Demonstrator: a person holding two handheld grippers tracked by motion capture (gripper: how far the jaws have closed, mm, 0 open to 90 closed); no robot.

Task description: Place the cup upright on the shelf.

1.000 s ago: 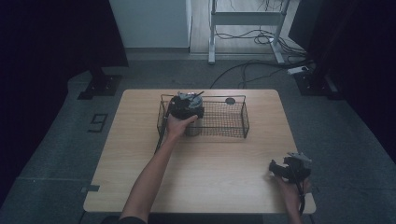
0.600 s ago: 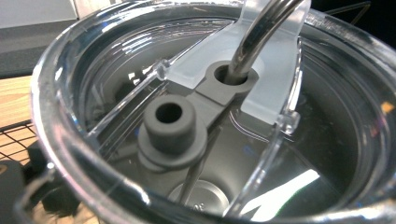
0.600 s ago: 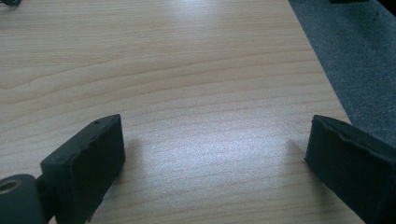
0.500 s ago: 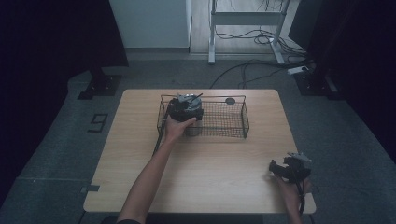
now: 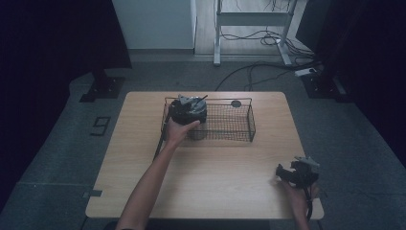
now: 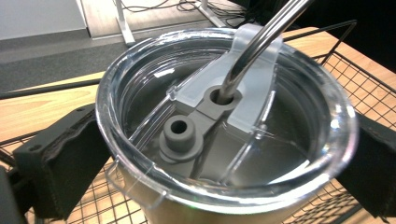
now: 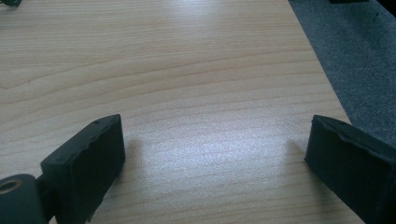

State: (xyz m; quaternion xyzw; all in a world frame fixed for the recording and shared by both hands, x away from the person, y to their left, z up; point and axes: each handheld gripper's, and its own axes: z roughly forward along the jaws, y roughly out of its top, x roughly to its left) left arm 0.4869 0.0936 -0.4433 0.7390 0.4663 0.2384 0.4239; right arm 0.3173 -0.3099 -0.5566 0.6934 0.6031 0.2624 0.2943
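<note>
At the left end of the wire basket (image 5: 225, 125), near the table's (image 5: 206, 182) far edge, stands a tumbler (image 6: 224, 140) with a clear lid and metal straw (image 6: 261, 42). The left gripper (image 5: 189, 111) has just been opening, jaws flanking the tumbler, pads seemingly clear. The right gripper (image 5: 298, 173) rests wide open at the near right corner.

spread fingers (image 7: 81, 163) over wooden table (image 7: 187, 70)

Bare forearms; black grippers (image 5: 297, 173); ridged black pads (image 7: 86, 161)
</note>
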